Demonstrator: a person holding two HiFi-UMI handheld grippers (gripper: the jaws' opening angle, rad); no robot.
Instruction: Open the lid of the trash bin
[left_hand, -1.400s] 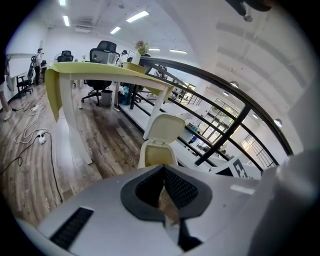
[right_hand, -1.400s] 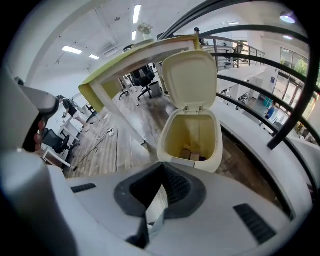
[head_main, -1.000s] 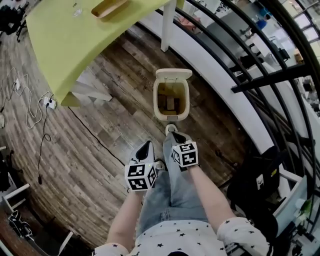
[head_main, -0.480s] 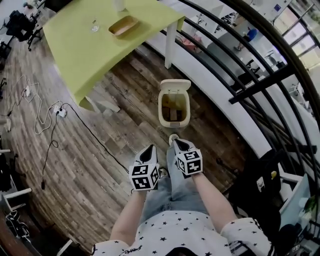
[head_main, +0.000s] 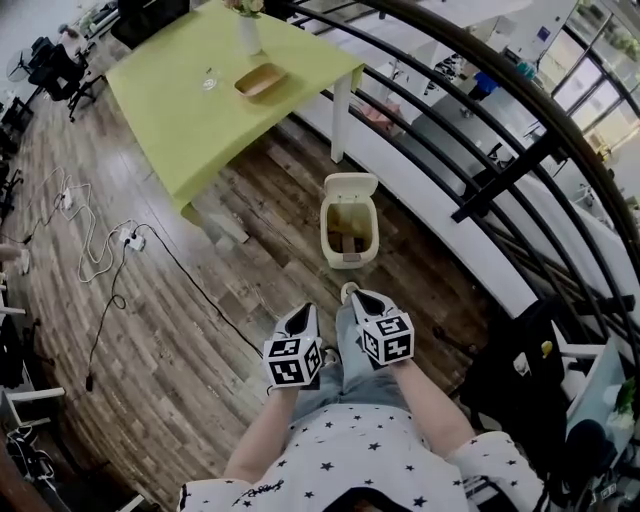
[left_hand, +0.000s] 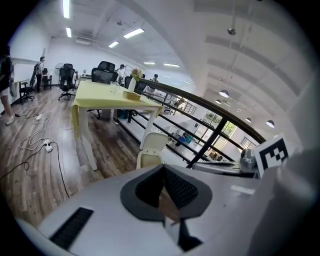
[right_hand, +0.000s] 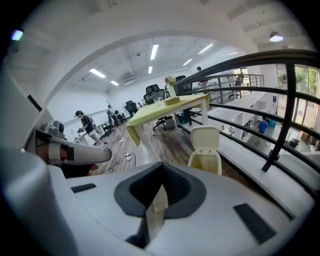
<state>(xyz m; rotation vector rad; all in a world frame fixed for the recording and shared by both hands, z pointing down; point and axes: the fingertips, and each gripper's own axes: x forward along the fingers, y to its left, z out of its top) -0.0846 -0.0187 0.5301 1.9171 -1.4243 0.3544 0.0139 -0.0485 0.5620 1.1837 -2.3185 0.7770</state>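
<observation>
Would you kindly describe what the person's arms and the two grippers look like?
Both the left gripper and right gripper have pale grey shells tapering to a point, lined inside with black ribbed pads. Each carries a white cube printed with black square markers. The person wears a white short-sleeved top dotted with dark stars and blue jeans.

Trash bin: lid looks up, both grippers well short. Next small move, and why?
Probably none: just rest both grippers. The lid stands raised on the trash bin, whose inside shows; the left gripper and right gripper are shut, empty and well short of it.
</observation>
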